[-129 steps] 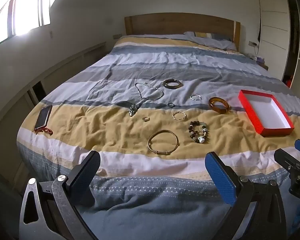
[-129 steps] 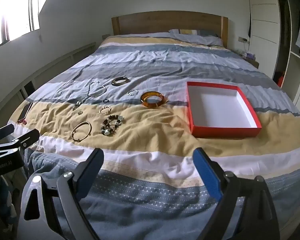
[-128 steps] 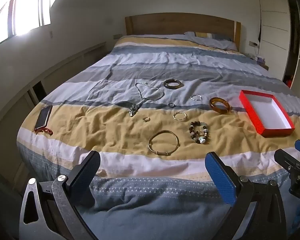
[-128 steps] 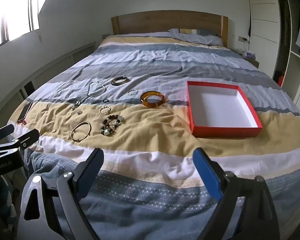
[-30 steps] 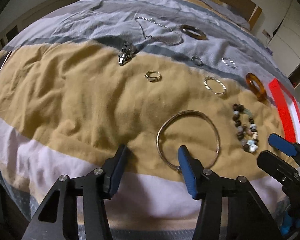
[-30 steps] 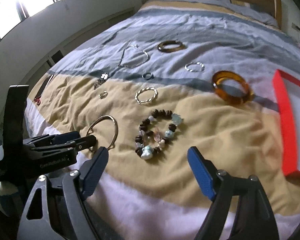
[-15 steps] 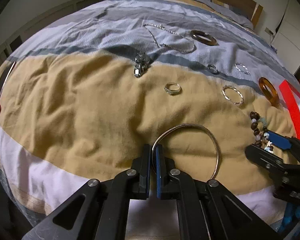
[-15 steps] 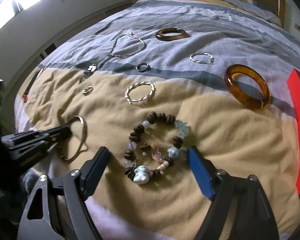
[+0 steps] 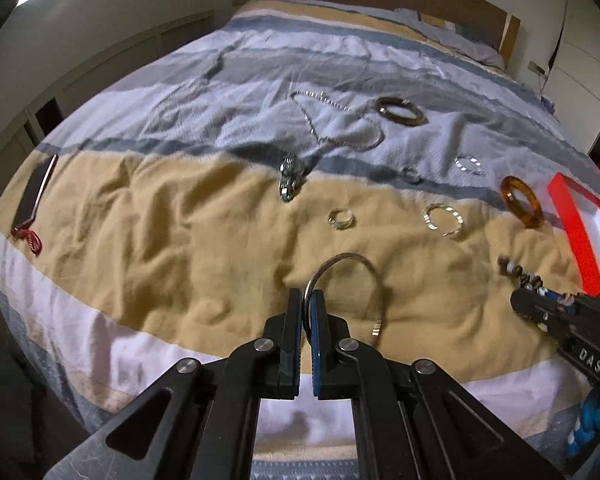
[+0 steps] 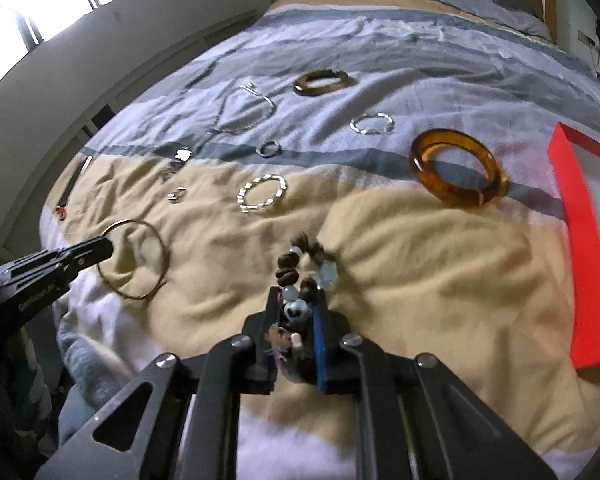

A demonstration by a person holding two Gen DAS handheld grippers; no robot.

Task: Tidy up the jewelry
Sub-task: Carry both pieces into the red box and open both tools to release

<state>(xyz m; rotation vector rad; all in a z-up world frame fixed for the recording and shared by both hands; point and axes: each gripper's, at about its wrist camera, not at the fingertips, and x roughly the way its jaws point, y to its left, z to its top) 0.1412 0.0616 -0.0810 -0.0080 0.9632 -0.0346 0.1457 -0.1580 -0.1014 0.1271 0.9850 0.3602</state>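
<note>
My left gripper (image 9: 307, 300) is shut on the thin gold bangle (image 9: 364, 268) and holds it tilted up off the bedspread; the bangle also shows in the right wrist view (image 10: 156, 240). My right gripper (image 10: 296, 312) is shut on the beaded bracelet (image 10: 296, 268), whose far beads stick out past the fingertips. The open red box (image 9: 580, 224) with a white inside lies at the right; it also shows in the right wrist view (image 10: 580, 240). An amber bangle (image 10: 456, 172) lies left of the box.
On the striped bedspread (image 9: 180, 240) lie a twisted silver ring bracelet (image 10: 262, 194), a small ring (image 9: 341, 218), a silver hoop (image 10: 372, 124), a dark ring (image 10: 269, 148), a chain necklace with pendant (image 9: 290, 176) and a brown bangle (image 9: 400, 111). A phone (image 9: 34, 194) lies at the left edge.
My left gripper closed on the gold bangle and has lifted its near side. My right gripper closed on the beaded bracelet, bunching it between the fingers.
</note>
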